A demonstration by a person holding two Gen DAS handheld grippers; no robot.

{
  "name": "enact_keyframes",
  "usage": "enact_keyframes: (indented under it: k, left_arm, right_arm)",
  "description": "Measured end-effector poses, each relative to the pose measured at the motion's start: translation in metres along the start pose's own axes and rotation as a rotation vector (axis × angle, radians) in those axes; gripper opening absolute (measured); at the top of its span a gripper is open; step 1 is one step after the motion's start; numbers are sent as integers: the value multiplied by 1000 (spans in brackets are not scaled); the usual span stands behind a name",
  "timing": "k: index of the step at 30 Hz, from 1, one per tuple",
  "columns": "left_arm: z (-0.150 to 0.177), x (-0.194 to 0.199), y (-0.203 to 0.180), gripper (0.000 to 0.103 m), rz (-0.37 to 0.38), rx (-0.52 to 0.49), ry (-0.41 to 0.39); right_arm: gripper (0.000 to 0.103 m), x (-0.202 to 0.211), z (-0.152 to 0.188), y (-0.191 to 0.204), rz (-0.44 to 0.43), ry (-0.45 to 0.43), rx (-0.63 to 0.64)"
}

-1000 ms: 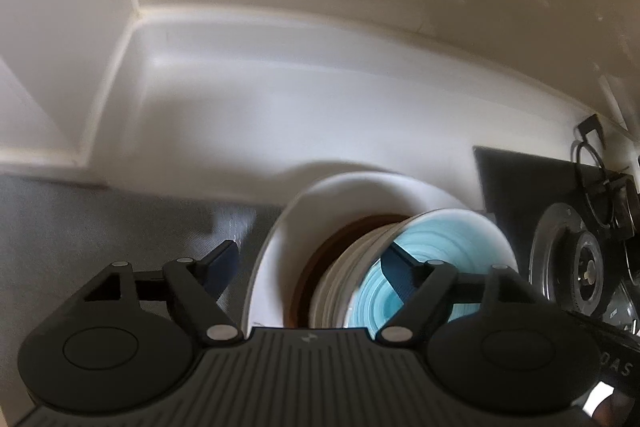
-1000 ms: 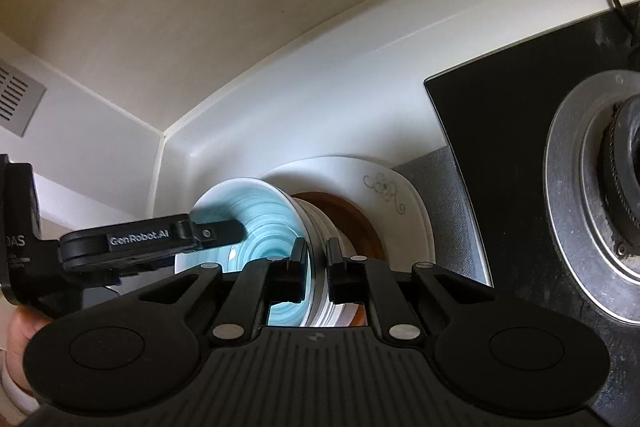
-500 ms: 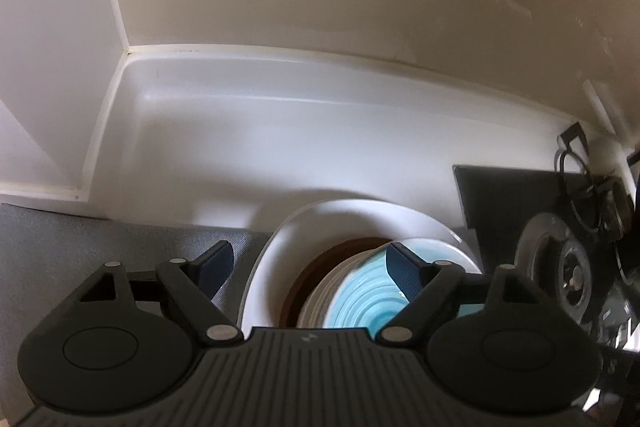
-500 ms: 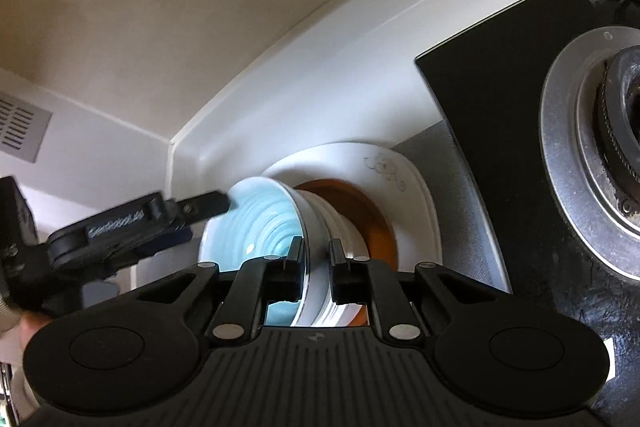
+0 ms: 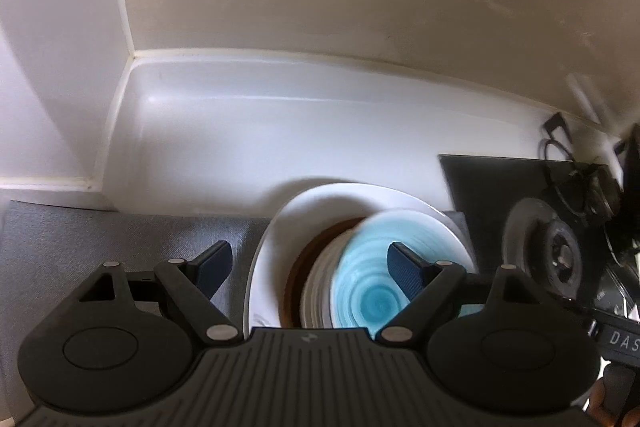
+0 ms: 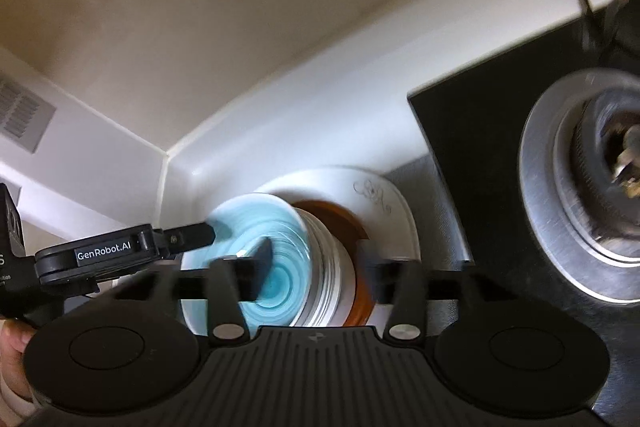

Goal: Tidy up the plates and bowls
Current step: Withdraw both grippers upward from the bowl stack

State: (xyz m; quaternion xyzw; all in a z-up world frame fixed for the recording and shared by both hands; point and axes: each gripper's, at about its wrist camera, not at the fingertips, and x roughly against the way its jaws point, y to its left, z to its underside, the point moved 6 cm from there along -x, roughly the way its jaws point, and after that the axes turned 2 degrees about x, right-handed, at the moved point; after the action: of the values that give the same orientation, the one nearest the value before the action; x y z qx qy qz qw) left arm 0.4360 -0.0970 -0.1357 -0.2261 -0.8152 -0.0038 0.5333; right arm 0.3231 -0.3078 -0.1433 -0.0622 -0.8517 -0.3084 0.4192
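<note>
Blue bowl (image 6: 276, 267) sits atop a stack: white ribbed bowls (image 6: 332, 275), brown dish (image 6: 340, 219), big white plate (image 6: 384, 203), all on a grey mat (image 5: 120, 239) by the stove burner (image 6: 592, 187). Stack lies straight ahead and below both claws; round, so no long axis. Right gripper (image 6: 316, 267) is nearer, straddling the bowl rim, jaws opening, pads look clear of it — released, I'd judge. Left gripper (image 5: 308, 263) spread wide, holding nothing, one finger over the blue bowl.
</note>
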Motion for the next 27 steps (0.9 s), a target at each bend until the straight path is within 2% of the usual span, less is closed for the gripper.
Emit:
enact_keyframes:
  k: [2,5,7,14,18,22,27]
  left_arm:
    - [10,16,-2,94,7,-25,-35]
    - [30,39,-7,102,0,-80,-86]
    - [46,53,-9,103,-2,-100,-116]
    - [113,84,-16,103,31,-161,-117]
    - [146,102,-13,103,42,-141,-114]
    - [170,121,-13,103,43,-130,-121]
    - [187,137,-19,103,8,-157,-141]
  right_arm:
    - [62,15,9,9,3,-46,56]
    - [71,38,30,23,4,-106,119]
    - [74,55,48,29,10,-145,153]
    - [81,105,115,32,98,-205,238]
    - [82,121,141,30,114,-211,229]
    - [83,137,164,33,153,-245,266]
    - [84,155,185,39,154,-279,313]
